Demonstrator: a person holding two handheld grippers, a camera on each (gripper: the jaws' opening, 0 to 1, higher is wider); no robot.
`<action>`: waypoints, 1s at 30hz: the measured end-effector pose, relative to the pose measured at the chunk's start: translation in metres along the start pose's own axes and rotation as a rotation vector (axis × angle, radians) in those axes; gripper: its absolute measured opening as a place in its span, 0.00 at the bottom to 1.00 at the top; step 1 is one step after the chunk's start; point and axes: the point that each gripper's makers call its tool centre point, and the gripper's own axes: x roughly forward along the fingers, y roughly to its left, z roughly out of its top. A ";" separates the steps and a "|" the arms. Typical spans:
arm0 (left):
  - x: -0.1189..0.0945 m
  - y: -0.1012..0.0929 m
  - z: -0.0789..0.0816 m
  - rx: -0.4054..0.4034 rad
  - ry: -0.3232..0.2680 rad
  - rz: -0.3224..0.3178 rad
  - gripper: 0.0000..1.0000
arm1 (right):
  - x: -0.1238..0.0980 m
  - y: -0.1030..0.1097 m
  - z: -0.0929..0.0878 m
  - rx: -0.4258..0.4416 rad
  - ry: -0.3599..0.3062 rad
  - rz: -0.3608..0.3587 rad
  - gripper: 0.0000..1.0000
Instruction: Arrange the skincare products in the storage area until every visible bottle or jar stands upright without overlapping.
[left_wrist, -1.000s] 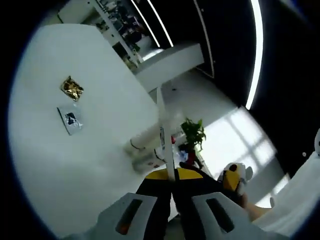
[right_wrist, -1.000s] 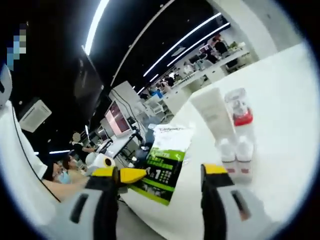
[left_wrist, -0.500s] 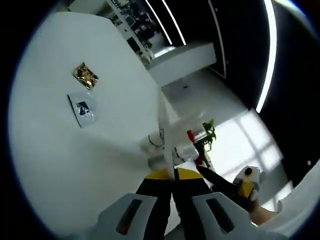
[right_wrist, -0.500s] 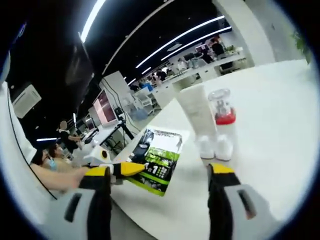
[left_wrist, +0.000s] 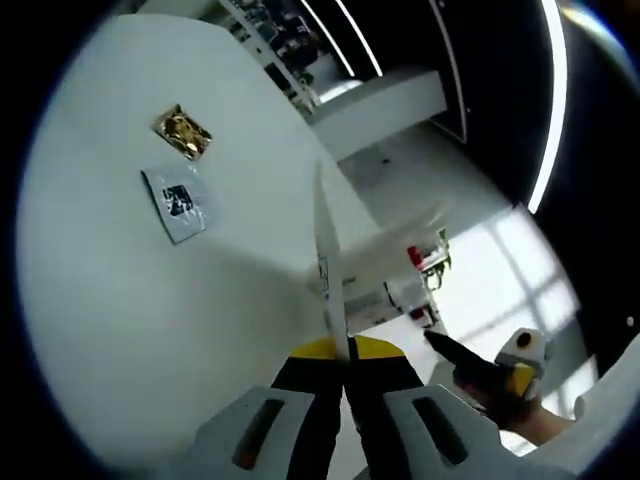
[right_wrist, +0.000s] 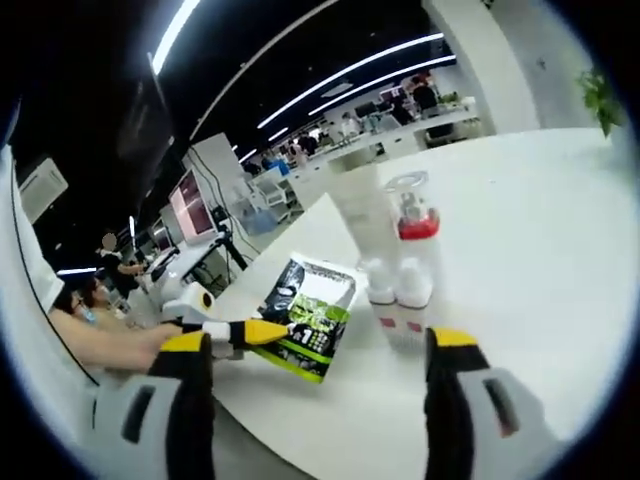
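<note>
- Left gripper (left_wrist: 346, 352): jaws pressed together on the edge of a green-and-black sachet (right_wrist: 308, 316), seen edge-on in the left gripper view.
- Right gripper (right_wrist: 318, 345): jaws wide apart, nothing between them.
- White tube (right_wrist: 360, 215) and red-collared bottle (right_wrist: 410, 225): upright at 12 o'clock of the right gripper, touching, on the white table (right_wrist: 540, 230).
- Gold packet (left_wrist: 181, 132) and silver packet (left_wrist: 176, 200): flat at 10 o'clock in the left gripper view.

Your bench (right_wrist: 560, 230) is plain white. At centre stand white tubes (right_wrist: 385, 290) — one clear bottle (right_wrist: 412, 215) wears a red band. Lower left, a green-and-black printed packet (right_wrist: 308, 315). Upper left: a gold sachet (left_wrist: 182, 133) and a silver-blue one (left_wrist: 176, 203).
</note>
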 end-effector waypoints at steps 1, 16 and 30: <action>0.001 0.002 0.000 0.003 0.004 0.004 0.00 | -0.001 -0.002 0.000 0.002 0.000 -0.006 0.89; 0.012 0.026 -0.003 0.030 0.031 0.064 0.00 | -0.003 -0.008 -0.007 0.000 0.016 -0.035 0.91; 0.019 0.051 -0.004 0.186 0.071 0.180 0.02 | -0.004 -0.017 -0.010 0.020 0.024 -0.060 0.92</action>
